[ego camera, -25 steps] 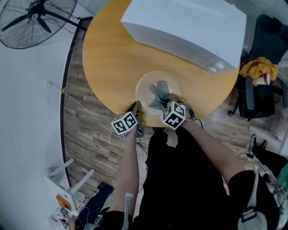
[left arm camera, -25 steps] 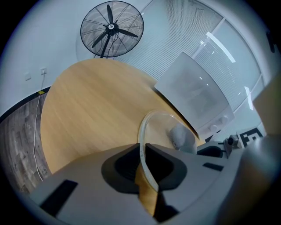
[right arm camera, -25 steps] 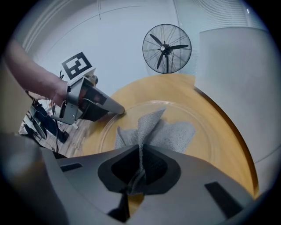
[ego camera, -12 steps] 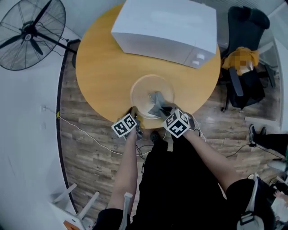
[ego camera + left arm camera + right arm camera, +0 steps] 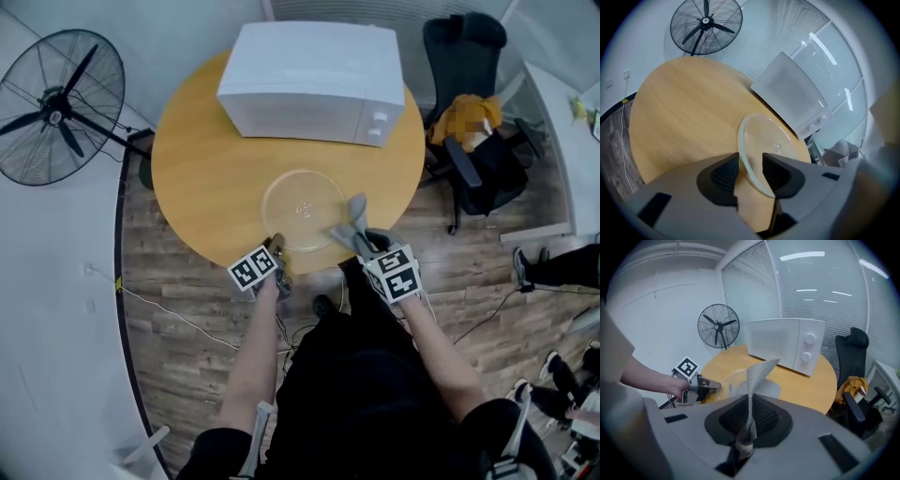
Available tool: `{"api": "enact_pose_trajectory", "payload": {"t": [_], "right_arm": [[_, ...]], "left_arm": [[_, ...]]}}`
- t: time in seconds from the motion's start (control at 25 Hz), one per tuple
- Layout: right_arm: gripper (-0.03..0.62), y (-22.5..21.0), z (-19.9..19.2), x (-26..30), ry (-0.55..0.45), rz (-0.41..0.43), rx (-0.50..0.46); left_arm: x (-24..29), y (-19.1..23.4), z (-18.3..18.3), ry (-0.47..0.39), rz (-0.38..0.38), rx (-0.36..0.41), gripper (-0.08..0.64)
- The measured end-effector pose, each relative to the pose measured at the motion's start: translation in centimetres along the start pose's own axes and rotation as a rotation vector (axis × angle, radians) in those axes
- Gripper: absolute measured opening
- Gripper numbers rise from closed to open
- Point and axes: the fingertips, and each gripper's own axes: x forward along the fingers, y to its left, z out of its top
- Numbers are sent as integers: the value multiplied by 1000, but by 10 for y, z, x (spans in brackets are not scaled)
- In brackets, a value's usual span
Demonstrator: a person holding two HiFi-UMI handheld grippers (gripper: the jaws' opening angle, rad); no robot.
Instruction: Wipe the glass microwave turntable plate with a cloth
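The clear glass turntable plate (image 5: 303,210) lies flat on the round wooden table (image 5: 202,159), in front of the microwave. My left gripper (image 5: 276,246) sits at the plate's near-left rim. Its jaws have just been opening, and in the left gripper view the plate (image 5: 774,146) edge runs between the pads (image 5: 725,172) with a gap on each side. My right gripper (image 5: 368,240) hangs over the table's near-right edge, shut on a grey cloth (image 5: 353,218). That cloth (image 5: 758,373) sticks up from the jaws, clear of the plate (image 5: 736,380).
A white microwave (image 5: 314,80) stands at the back of the table. A floor fan (image 5: 56,108) is off to the left. An office chair (image 5: 469,122) with a yellow garment stands at the right. Cables trail on the wood floor.
My right gripper has lifted the cloth off the plate's middle and carried it to the right. The left gripper stays at the plate's near rim. The head view has swung back.
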Motion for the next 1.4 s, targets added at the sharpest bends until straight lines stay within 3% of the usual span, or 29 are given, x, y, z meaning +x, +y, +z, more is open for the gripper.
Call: {"api": "enact_pose_trajectory", "payload": {"t": [0.2,0.52,0.76,1.0,1.2,1.4], "right_arm": [[25,6,1,-31,-60,-65,36],[28,12,27,-62,-155,-81,46],[31,19,73,-84,-265,-20,40],[31,30,118,-119,-407,24,-30],[31,45,135,-142,-503,49,-46],[29,55,142,-154,-531,56,-60]], "left_arm": [[-28,-19,4,16,-44,188,160],[-108,-80,35,-155,-118,417,158],[-169,-124,54,-305,-171,489,155],[-220,-158,77,-431,-201,511,149],[-258,-176,94,-515,-207,571,105],[-282,-192,111,-593,-230,576,33]]}}
